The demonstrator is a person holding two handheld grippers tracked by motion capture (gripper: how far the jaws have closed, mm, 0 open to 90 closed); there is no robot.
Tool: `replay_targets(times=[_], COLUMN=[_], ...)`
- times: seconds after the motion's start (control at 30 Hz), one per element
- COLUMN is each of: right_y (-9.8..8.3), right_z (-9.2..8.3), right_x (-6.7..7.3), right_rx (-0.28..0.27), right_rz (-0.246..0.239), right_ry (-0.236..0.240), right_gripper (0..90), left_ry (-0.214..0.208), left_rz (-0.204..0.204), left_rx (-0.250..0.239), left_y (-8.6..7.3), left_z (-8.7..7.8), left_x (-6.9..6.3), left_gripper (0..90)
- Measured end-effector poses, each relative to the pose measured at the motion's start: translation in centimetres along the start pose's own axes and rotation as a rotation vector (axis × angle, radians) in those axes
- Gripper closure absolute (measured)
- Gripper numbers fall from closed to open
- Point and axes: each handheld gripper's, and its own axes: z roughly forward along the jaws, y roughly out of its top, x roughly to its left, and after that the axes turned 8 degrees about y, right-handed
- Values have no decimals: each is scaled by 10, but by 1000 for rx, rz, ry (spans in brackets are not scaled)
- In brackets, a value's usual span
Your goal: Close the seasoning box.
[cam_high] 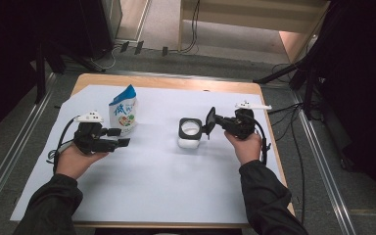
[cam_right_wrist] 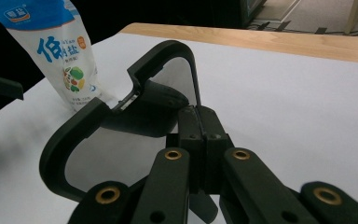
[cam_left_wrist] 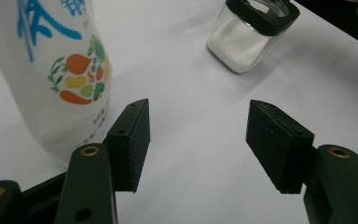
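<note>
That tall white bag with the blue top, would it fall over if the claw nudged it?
Probably. The bag stands upright, taller than it is wide, so a push near the top would likely tip it. It looks like soft plastic with a bulging lower half, so it may dent rather than slide. Its glossy skin might slip in the left claw, which is open beside it.

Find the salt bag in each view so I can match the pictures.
High view: salt bag stands left of centre, just beyond the left gripper.
Left gripper view: upper left, beside the left jaw.
Right gripper view: top left, upright.
Shared landmark: the white sheet under it.
</note>
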Motion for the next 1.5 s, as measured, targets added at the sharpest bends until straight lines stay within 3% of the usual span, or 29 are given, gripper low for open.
replay_targets(times=[0.37, 0.7, 1.0, 1.13, 1.5], right_y=[2, 1, -1, 0, -1], right_z=[6, 18, 29, 26, 12], right_x=[4, 11, 16, 15, 7], right_rx=[-16, 7, 38, 28, 10], right_rz=[8, -4, -30, -37, -52], right_ry=[4, 23, 36, 33, 8], right_gripper=[900, 900, 900, 810, 683], left_ry=[-37, -46, -49, -44, -45], left_rz=[45, 33, 45, 49, 45], left_rx=[20, 19, 16, 19, 31], left_y=[0, -4, -5, -5, -4], left_z=[6, 10, 11, 12, 14], left_x=[-14, -11, -10, -11, -9], left_gripper=[399, 399, 397, 385, 376])
